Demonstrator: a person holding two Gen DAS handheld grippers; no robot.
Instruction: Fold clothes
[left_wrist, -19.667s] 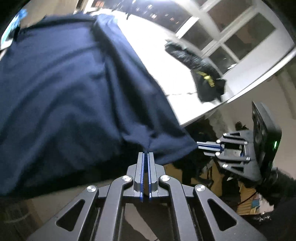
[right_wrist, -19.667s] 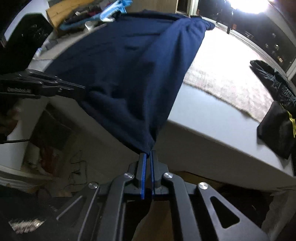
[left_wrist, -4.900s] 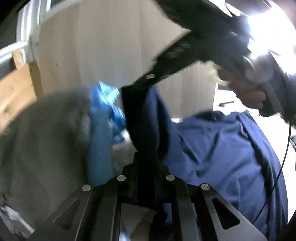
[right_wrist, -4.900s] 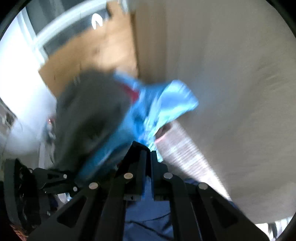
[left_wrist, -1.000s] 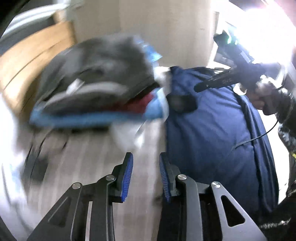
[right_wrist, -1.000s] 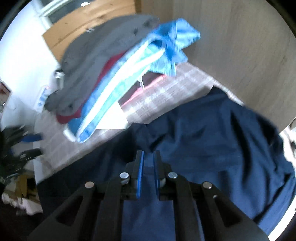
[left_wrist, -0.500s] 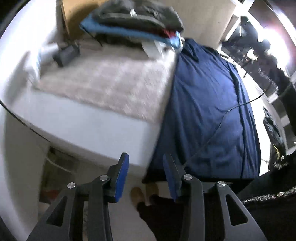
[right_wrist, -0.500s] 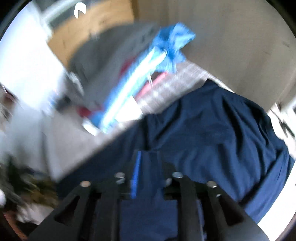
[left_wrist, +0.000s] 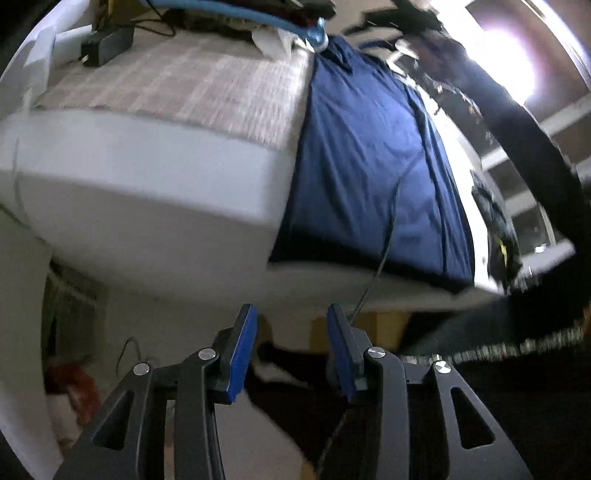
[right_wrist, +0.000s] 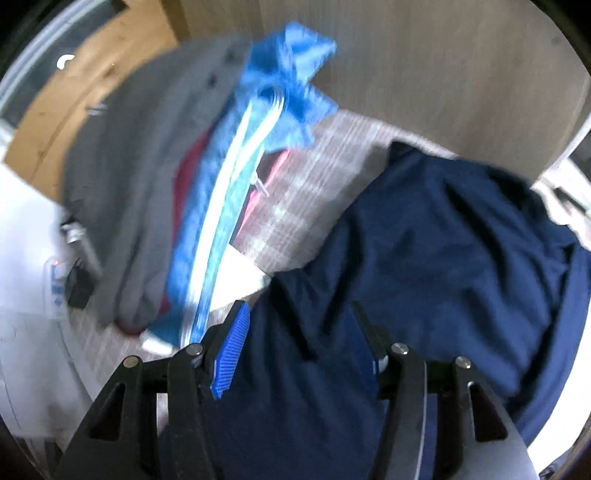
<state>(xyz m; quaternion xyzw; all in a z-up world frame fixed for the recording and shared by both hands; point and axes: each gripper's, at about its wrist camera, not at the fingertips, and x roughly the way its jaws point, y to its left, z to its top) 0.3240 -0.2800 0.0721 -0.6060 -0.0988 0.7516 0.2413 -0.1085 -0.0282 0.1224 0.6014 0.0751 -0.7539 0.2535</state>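
My work surface: white table (left_wrist: 155, 177) with a thick rounded edge, topped by a pale checked mat (left_wrist: 192, 85). Behind it, a light wood-grain wall (right_wrist: 424, 66) and a plywood board (right_wrist: 77, 92). Bright window glare (left_wrist: 513, 70) at far right.

No readable text, label, brand or number anywhere; both views motion-blurred.

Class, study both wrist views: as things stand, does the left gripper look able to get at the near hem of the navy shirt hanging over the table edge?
Probably yes. The left gripper is open and empty below the navy shirt, with only a thin cable crossing the way.
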